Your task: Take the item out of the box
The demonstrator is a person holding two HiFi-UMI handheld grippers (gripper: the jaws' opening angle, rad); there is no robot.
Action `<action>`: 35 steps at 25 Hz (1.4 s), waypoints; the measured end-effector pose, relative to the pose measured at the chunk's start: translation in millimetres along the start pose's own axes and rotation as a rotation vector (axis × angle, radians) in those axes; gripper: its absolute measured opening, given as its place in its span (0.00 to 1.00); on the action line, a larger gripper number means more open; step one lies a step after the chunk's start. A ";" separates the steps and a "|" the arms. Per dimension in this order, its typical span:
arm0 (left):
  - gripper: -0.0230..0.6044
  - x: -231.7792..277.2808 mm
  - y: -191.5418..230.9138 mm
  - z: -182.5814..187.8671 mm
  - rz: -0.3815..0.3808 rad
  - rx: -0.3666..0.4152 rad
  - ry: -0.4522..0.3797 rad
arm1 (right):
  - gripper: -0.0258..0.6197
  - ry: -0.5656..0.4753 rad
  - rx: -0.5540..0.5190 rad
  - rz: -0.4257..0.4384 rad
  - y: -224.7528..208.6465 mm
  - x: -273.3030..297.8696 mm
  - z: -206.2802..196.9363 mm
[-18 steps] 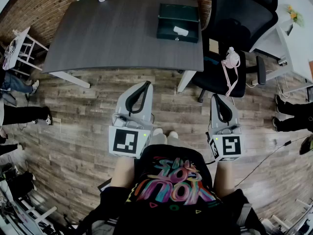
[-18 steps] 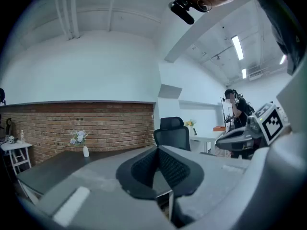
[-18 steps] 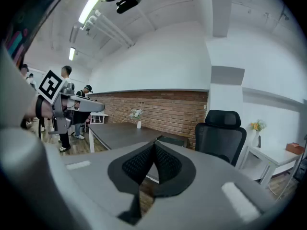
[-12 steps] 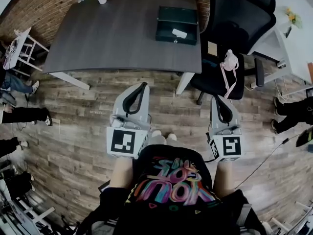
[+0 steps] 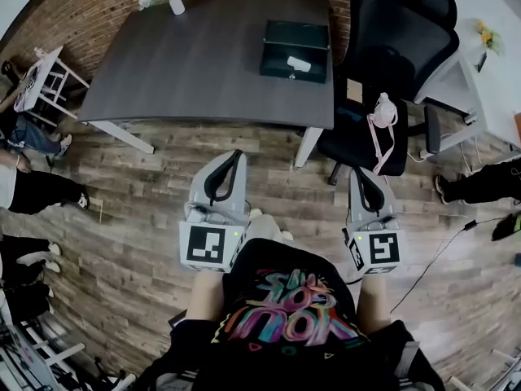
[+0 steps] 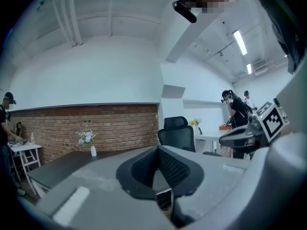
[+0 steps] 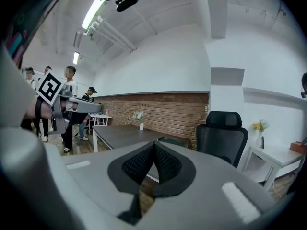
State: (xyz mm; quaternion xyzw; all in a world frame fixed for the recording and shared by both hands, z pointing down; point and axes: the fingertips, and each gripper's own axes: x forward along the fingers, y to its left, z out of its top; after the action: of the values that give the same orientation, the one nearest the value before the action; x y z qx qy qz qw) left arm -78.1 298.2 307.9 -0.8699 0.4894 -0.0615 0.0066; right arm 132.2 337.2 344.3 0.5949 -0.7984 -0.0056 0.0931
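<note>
Holding your left gripper (image 5: pixel 236 155) out in front of your body, you have its black ribbed jaws pressed together at the tips with nothing between them. Your right gripper (image 5: pixel 359 172) is level with it on the other side, and its jaws are likewise closed tight and empty. Both grippers point forward over the wooden plank floor (image 5: pixel 122 186), well short of the near edge of the dark grey rectangular surface (image 5: pixel 203 55) ahead of you. The dark green metal box (image 5: pixel 295 39) sits on that surface near its far right corner, closer to your right gripper's line than to your left's, and well apart from both. A small white item (image 5: pixel 299 63) shows at the box's near side; you cannot tell from here whether the lid is up. Just to the right of the surface stands a black mesh office chair (image 5: pixel 391 31), with a pale pink strapped object (image 5: pixel 383 108) hung at its seat. A white vase of flowers (image 5: pixel 175 5) stands at the surface's far left corner, by the red brick wall (image 5: pixel 81 6).
</note>
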 end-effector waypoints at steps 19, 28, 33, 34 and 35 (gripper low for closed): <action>0.04 68.2 57.8 -12.9 0.000 -0.019 0.029 | 0.04 0.008 0.016 0.030 -5.0 93.6 4.1; 0.04 159.1 125.2 1.4 -0.059 -0.016 0.005 | 0.04 0.011 0.013 -0.012 -22.3 189.0 27.8; 0.04 196.7 156.8 2.6 -0.101 -0.025 0.013 | 0.04 0.021 0.027 -0.050 -28.8 234.9 36.6; 0.04 202.9 163.0 2.4 -0.108 -0.028 0.017 | 0.04 0.023 0.027 -0.056 -29.3 243.0 39.0; 0.04 208.9 168.3 1.7 -0.117 -0.032 0.022 | 0.04 0.026 0.027 -0.063 -30.0 250.4 40.9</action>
State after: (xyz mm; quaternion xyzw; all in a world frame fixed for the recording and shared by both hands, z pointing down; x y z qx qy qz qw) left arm -113.8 32.4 315.1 -0.8962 0.4388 -0.0636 -0.0161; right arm 85.5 86.2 336.1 0.6209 -0.7781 0.0098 0.0952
